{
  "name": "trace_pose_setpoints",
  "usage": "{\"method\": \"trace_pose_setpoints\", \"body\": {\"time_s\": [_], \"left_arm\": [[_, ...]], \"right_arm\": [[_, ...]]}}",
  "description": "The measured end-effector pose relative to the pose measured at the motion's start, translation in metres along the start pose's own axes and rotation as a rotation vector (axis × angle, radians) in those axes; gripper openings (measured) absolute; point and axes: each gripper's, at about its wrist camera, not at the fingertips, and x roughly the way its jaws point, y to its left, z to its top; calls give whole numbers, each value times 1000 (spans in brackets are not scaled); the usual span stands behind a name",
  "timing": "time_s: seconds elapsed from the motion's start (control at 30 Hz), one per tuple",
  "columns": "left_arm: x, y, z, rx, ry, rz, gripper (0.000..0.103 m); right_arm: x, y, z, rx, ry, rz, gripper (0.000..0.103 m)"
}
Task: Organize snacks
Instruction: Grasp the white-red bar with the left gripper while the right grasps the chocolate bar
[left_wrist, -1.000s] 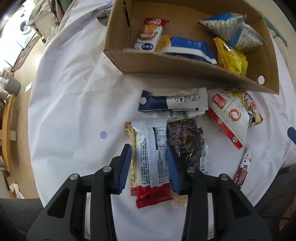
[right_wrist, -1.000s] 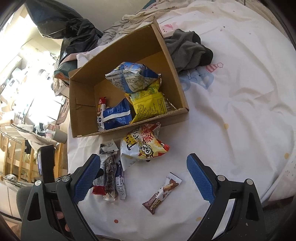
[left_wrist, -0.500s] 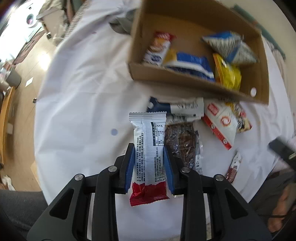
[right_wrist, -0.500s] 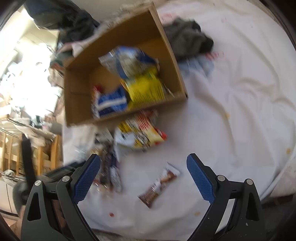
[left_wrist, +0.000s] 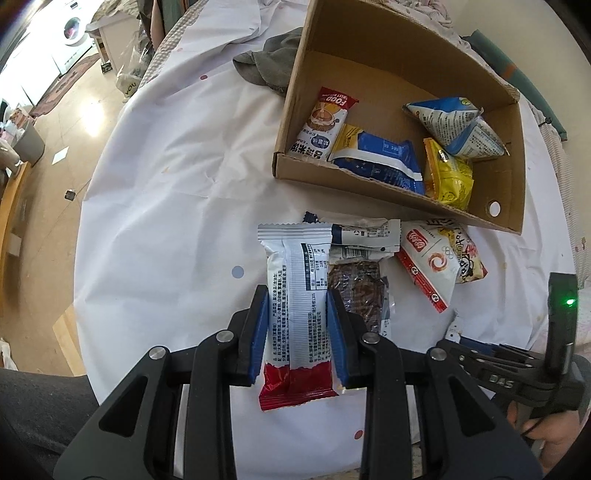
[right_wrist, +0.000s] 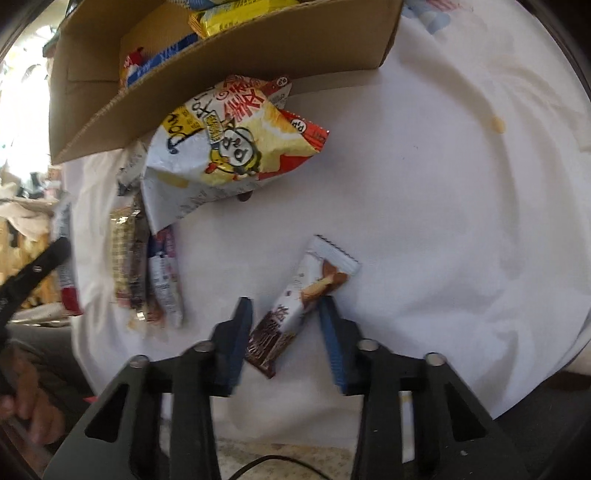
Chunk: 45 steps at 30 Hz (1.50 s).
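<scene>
My left gripper (left_wrist: 295, 295) is shut on a white snack packet with a red end (left_wrist: 295, 266), held lengthwise just above the white cloth. In the right wrist view a brown-and-white chocolate bar (right_wrist: 314, 280) lies slantwise on the cloth. My right gripper (right_wrist: 284, 302) is closing around it, and both blue pads touch its sides. Beyond both stands the open cardboard box (left_wrist: 369, 188), seen too as the box (right_wrist: 221, 66), with several snacks inside.
A yellow-and-red chip bag (right_wrist: 229, 144) leans against the box front. A dark brown packet (left_wrist: 360, 288) and a blue-and-white wrapper (left_wrist: 365, 232) lie beside the held packet. A grey garment (left_wrist: 273, 62) lies behind the box. The table edge is near me.
My left gripper closed on the white packet and raised it off the pile. My right gripper came down over the chocolate bar and its jaws narrowed from wide open onto it.
</scene>
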Motion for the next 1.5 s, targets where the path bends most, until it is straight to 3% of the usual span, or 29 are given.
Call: {"method": "trace_pose_setpoints", "body": {"time_s": [0.07,0.17,0.3,0.47,0.63,0.77,1.1,1.5], "left_arm": [[0,0,0,1,-2,-1,26],[-1,1,0,-1,-7,-1,26],[-5,7,1,-16,-15,-5,26],[-20,9,3,-27,-83,-17,26],[-43,-3,5,41,-187,23,26],[-51,-7,1,65,-220,44,26],[-67,-18,9,96,-279,70,26],[-75,-40,66,170,-348,70,26]], "right_arm": [[0,4,-1,-35,-10,-27,20],[-10,1,-4,-18,-68,-11,16],[-44,-15,-5,57,-199,49,16],[-92,-25,-16,96,-414,122,16],[-134,-12,-23,16,-594,207,16],[-164,4,-28,-75,-715,230,16],[-165,16,-7,-121,-739,241,16],[-161,-3,43,-63,-724,216,16]]}}
